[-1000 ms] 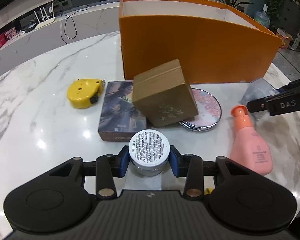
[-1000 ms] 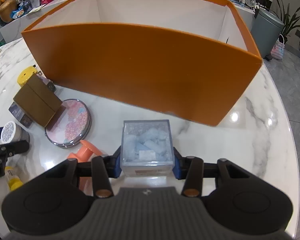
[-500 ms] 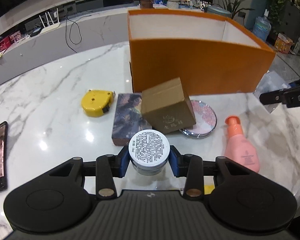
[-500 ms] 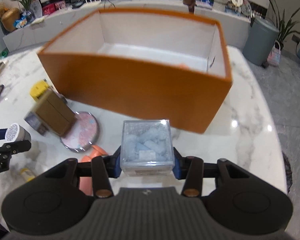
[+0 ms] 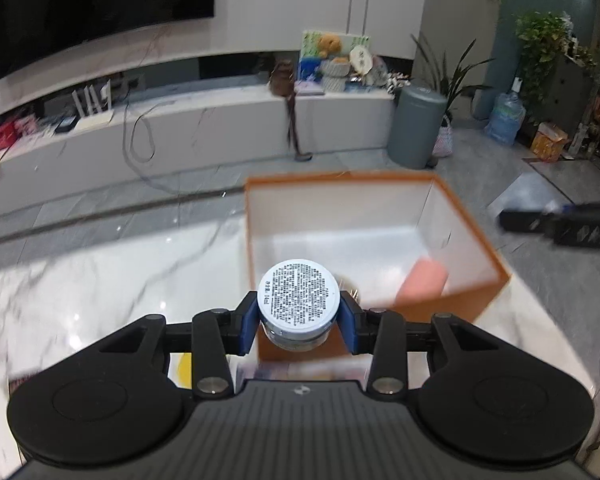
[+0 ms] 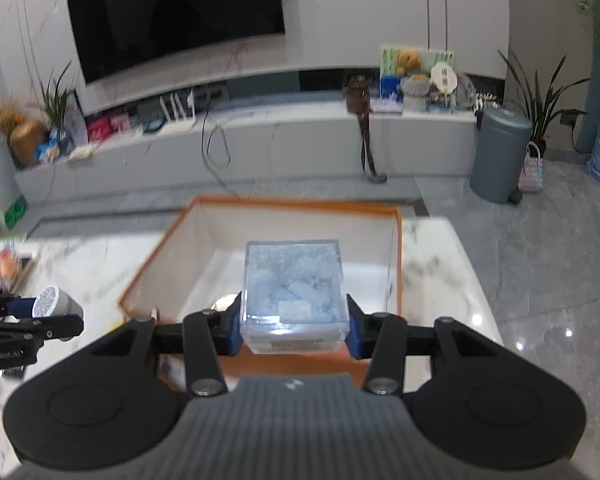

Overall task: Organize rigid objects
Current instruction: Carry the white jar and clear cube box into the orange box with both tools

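Two grippers are loaded at once. The left gripper is clamped on a small white-lidded jar, held up over the near left corner of the orange box. The right gripper squeezes a clear plastic cube, raised above the same box near its front wall. A pink item already lies on the white floor inside, blurred. Judging by this, the step in hand is carrying both pieces over the box; next each should be lowered onto bare floor inside, apart from each other, before the jaws let go.
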`<move>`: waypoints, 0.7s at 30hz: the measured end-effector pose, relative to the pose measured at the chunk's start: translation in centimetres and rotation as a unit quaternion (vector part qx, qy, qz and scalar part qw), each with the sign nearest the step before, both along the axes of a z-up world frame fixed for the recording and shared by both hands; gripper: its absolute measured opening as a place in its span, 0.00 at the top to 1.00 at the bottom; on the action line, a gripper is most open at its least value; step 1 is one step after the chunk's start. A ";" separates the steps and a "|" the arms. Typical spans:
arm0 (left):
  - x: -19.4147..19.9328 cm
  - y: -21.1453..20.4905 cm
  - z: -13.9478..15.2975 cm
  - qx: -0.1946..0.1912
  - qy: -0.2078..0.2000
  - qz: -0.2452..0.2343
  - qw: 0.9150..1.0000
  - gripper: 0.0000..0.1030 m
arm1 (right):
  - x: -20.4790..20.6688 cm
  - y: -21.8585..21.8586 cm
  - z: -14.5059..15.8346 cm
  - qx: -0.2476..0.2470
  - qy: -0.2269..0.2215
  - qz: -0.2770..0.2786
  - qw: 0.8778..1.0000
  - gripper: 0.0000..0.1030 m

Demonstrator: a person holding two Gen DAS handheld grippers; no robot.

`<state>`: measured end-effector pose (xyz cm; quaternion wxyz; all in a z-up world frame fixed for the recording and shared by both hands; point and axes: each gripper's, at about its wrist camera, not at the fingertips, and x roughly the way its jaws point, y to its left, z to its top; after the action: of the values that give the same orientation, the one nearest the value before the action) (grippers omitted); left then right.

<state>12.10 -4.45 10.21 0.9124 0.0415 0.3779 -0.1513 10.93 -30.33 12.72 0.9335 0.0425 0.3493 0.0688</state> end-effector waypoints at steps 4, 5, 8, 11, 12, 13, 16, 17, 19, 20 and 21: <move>4.2 -2.5 1.0 0.008 0.008 -0.019 1.000 0.55 | 3.7 -0.2 0.3 0.007 -0.006 -0.010 1.000 0.55; 5.6 -3.2 0.9 0.007 0.015 -0.024 1.000 0.55 | 4.7 -0.3 0.0 0.012 -0.002 -0.012 1.000 0.55; 8.8 -4.9 -0.2 0.006 0.038 -0.029 0.999 0.55 | 7.5 -0.6 -1.2 0.021 0.012 -0.021 0.999 0.55; 11.1 -6.7 -1.7 0.017 0.052 -0.037 0.998 0.55 | 9.8 -0.6 -3.0 0.025 0.031 -0.023 0.999 0.55; 11.7 -7.3 -2.3 0.024 0.054 -0.039 0.998 0.55 | 10.4 -0.7 -3.6 0.028 0.037 -0.023 0.999 0.55; 12.0 -7.6 -2.7 0.027 0.056 -0.040 0.997 0.55 | 11.0 -0.8 -4.1 0.029 0.043 -0.024 0.998 0.55; 13.7 -8.7 -4.4 0.034 0.073 -0.040 0.996 0.55 | 12.1 -1.2 -5.6 0.026 0.056 -0.031 0.998 0.55; 14.1 -8.9 -5.0 0.039 0.078 -0.038 0.995 0.55 | 12.4 -1.3 -6.0 0.025 0.060 -0.033 0.997 0.55; 14.7 -9.2 -6.0 0.051 0.087 -0.036 0.994 0.55 | 13.4 -1.5 -7.5 0.019 0.077 -0.033 0.996 0.55; 15.1 -9.3 -6.6 0.059 0.093 -0.035 0.993 0.55 | 13.4 -1.5 -7.5 0.019 0.077 -0.033 0.996 0.55; 15.4 -9.5 -7.1 0.066 0.097 -0.036 0.992 0.55 | 13.8 -1.5 -8.0 0.018 0.084 -0.033 0.996 0.55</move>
<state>27.49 -13.95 3.13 0.8606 0.1004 0.4724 -0.1616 24.73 -31.86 4.69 0.9019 0.0761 0.4233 0.0401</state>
